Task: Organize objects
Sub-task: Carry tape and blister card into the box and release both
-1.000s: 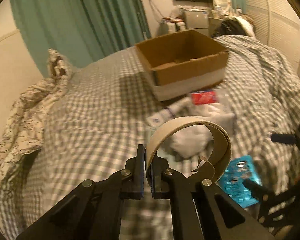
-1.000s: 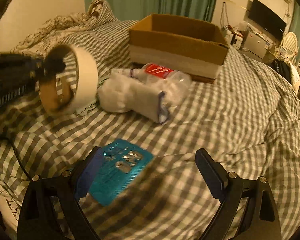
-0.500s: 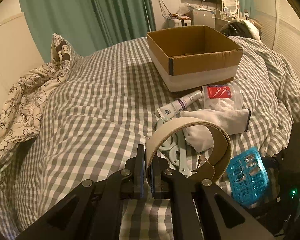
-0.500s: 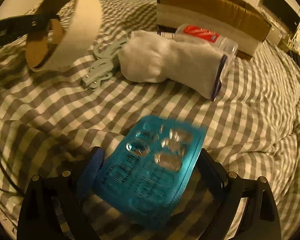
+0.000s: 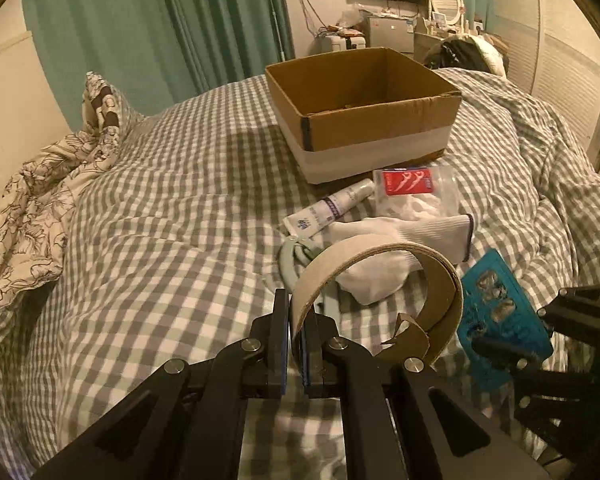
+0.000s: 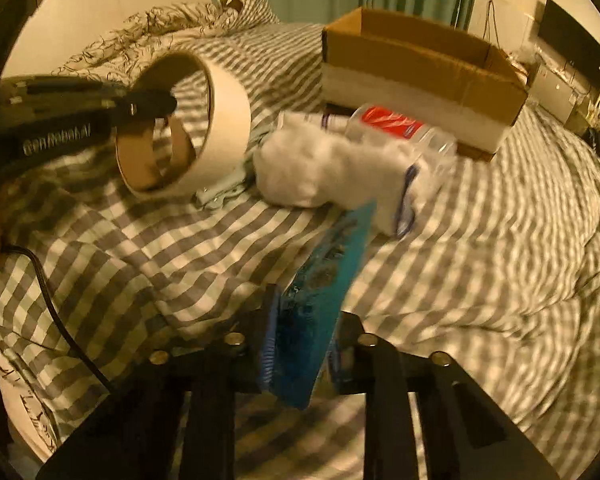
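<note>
My left gripper (image 5: 296, 308) is shut on the wall of a cardboard tape roll (image 5: 440, 276), held a little above the checked bed cover. From the right wrist view the same roll (image 6: 228, 120) hangs at the left in the left gripper (image 6: 156, 102). My right gripper (image 6: 306, 320) has its jaws closing, and its pads press on a blue blister pack (image 6: 332, 264) that stands tilted on edge between them. The left wrist view has this pack (image 5: 496, 304) at the right, in the right gripper (image 5: 536, 324). An open cardboard box (image 5: 380, 132) sits farther back on the bed.
In front of the box lie a white sock (image 5: 420, 228), a clear pack of floss picks with a red label (image 5: 408, 182), a white tube (image 5: 336, 206) and a pale green tool (image 5: 296, 256). A floral duvet (image 5: 40, 184) is bunched at the left.
The right gripper's jaws have come together on the blue blister pack, which has tipped from flat up onto its edge. The left gripper still holds the tape roll in much the same place.
</note>
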`<state>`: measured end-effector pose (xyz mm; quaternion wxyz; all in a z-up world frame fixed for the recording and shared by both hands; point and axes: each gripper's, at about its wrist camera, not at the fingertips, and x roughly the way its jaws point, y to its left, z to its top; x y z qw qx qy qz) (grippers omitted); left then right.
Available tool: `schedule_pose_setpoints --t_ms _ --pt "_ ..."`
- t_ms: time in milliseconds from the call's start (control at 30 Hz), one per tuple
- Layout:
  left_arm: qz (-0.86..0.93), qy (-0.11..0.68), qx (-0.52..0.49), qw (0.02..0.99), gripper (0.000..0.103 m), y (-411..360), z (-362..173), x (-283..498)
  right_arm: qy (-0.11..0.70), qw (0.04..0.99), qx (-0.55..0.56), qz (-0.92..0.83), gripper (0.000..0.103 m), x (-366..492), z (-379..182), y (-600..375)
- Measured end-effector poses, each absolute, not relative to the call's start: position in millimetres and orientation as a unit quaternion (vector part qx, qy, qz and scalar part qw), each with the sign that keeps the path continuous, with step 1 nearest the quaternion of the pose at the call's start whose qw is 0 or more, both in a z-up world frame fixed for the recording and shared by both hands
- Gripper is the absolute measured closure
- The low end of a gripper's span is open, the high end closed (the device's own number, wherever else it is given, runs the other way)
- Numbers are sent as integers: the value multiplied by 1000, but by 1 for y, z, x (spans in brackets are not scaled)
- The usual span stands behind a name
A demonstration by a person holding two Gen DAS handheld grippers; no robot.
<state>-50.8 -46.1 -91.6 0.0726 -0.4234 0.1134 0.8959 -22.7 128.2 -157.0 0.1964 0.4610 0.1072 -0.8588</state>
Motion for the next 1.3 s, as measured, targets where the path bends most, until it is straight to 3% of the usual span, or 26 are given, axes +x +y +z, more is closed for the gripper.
schedule_pose_setpoints --t_ms 233,633,900,1300 --pt "895 115 -426 70 99 -41 -93 -52 87 216 456 -859 96 -18 -152 134" --pt "915 73 -389 84 99 -33 -52 -72 97 223 375 -895 96 -58 -75 159" --pt "933 39 -350 76 99 -13 -14 -140 97 209 325 -917 96 -140 -19 175" --pt "931 20 -359 65 98 19 -32 -271 65 198 347 -914 95 -269 -30 194"
